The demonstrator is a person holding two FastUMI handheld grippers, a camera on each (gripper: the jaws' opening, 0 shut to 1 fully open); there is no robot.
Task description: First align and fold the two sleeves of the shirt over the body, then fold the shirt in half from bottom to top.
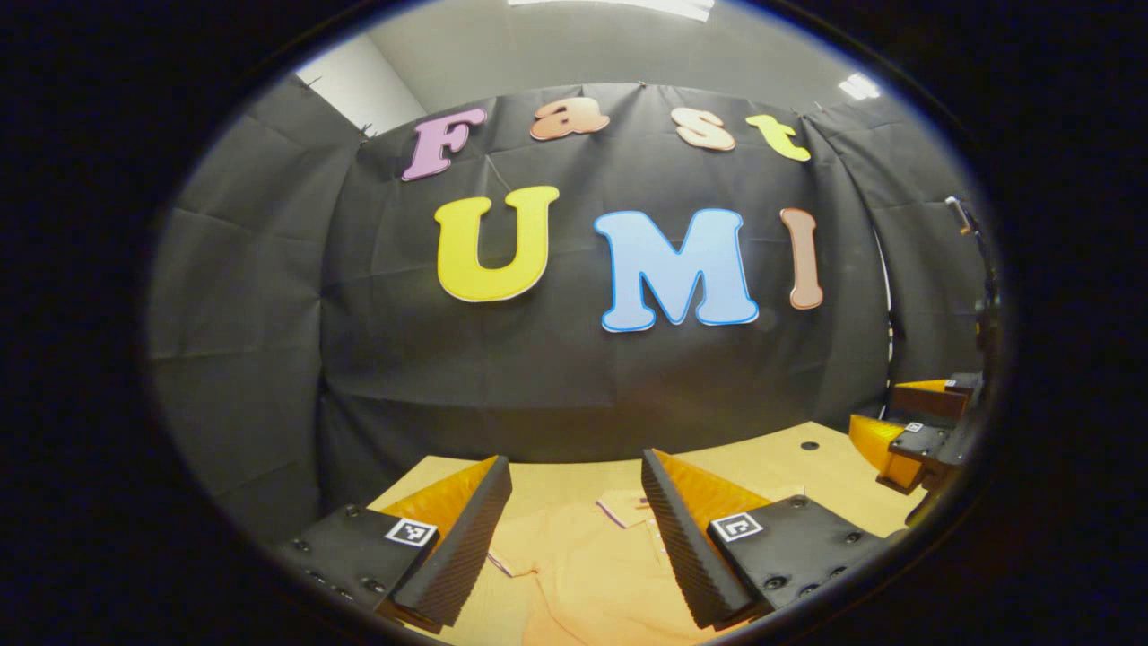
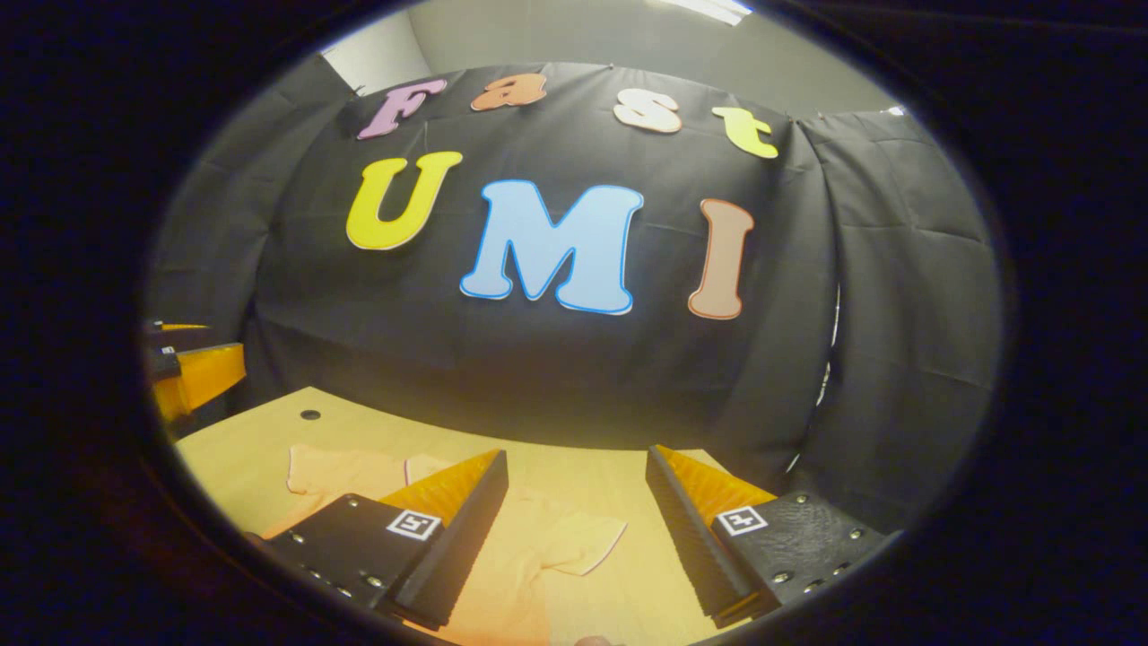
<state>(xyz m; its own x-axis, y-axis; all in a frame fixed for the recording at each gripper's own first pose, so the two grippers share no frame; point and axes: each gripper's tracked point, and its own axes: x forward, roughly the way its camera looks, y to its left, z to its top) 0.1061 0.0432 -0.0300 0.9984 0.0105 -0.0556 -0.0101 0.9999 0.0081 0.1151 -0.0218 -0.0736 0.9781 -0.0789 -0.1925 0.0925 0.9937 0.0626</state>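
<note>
An orange short-sleeved shirt lies spread flat on the wooden table, collar toward the far wall. My left gripper hovers open above its collar area with nothing between the fingers. In the right gripper view the same shirt shows one sleeve sticking out to the right and the other sleeve at the left. My right gripper is open above that right sleeve and holds nothing. The right gripper also appears at the right edge of the left gripper view; the left gripper appears at the left edge of the right gripper view.
The black cloth wall stands close behind the table's far edge. A small dark hole marks the tabletop beyond the shirt's left sleeve, seen also as a dark hole in the left gripper view.
</note>
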